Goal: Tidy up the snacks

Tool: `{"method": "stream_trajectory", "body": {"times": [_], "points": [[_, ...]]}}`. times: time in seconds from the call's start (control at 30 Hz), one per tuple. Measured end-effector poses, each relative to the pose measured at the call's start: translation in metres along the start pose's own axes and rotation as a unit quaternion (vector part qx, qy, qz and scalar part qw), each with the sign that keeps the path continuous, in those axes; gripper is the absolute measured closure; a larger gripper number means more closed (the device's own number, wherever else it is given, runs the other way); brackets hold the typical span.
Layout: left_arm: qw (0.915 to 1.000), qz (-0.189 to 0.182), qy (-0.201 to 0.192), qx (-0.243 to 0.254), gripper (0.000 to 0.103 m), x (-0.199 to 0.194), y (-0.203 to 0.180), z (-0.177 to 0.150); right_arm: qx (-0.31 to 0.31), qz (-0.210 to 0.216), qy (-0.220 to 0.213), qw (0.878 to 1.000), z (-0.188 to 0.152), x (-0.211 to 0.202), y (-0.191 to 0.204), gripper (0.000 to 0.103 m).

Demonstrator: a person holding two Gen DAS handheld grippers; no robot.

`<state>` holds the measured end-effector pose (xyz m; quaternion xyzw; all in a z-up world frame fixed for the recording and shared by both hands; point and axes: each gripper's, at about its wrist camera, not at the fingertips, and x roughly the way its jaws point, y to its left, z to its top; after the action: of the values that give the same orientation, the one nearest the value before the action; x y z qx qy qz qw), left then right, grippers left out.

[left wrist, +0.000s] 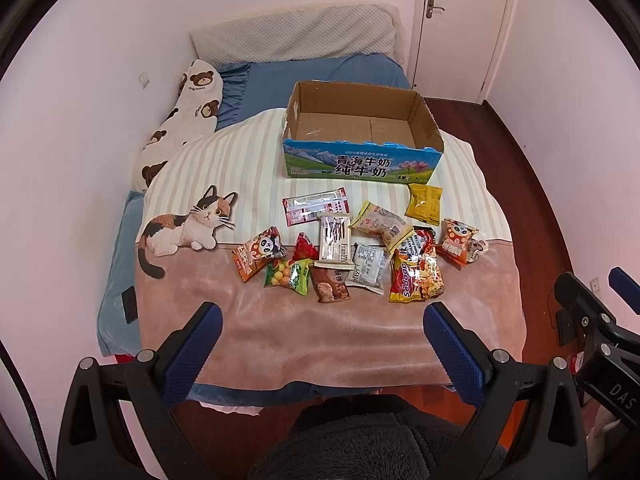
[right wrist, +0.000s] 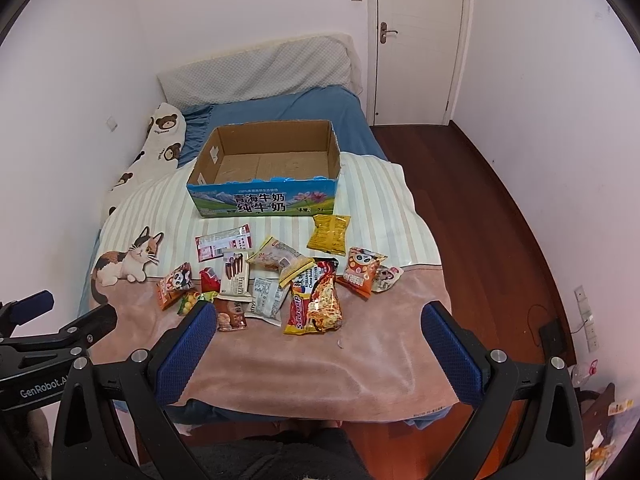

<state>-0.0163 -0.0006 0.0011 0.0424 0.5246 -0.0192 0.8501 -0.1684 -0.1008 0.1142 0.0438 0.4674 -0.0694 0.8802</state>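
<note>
Several snack packets lie in a loose heap on the blanket, among them a red-and-yellow noodle pack [left wrist: 416,270] [right wrist: 316,300], a yellow bag [left wrist: 424,204] [right wrist: 329,234], an orange panda bag [left wrist: 258,254] [right wrist: 174,285] and a brown biscuit pack [left wrist: 330,283] [right wrist: 231,314]. An empty cardboard milk box [left wrist: 362,162] [right wrist: 264,200] stands behind them. My left gripper [left wrist: 322,316] is open and empty, held above the bed's near edge. My right gripper [right wrist: 316,318] is open and empty beside it, in front of the snacks.
The bed has a pink and striped blanket with a cat picture [left wrist: 188,226] [right wrist: 128,264], a bear-print pillow [left wrist: 180,120] along the left wall and a grey pillow [right wrist: 260,70] at the head. Wooden floor [right wrist: 480,220] and a white door [right wrist: 416,40] lie to the right.
</note>
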Motion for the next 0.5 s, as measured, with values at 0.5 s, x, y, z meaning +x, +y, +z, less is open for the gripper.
{"method": "stream_trajectory", "body": {"times": [0.5], "points": [[0.9993, 0.027, 0.004, -0.024, 0.0, 0.035, 0.018, 0.012, 0.026, 0.021, 0.029, 0.999, -0.001, 0.034, -0.004, 0.0]]}}
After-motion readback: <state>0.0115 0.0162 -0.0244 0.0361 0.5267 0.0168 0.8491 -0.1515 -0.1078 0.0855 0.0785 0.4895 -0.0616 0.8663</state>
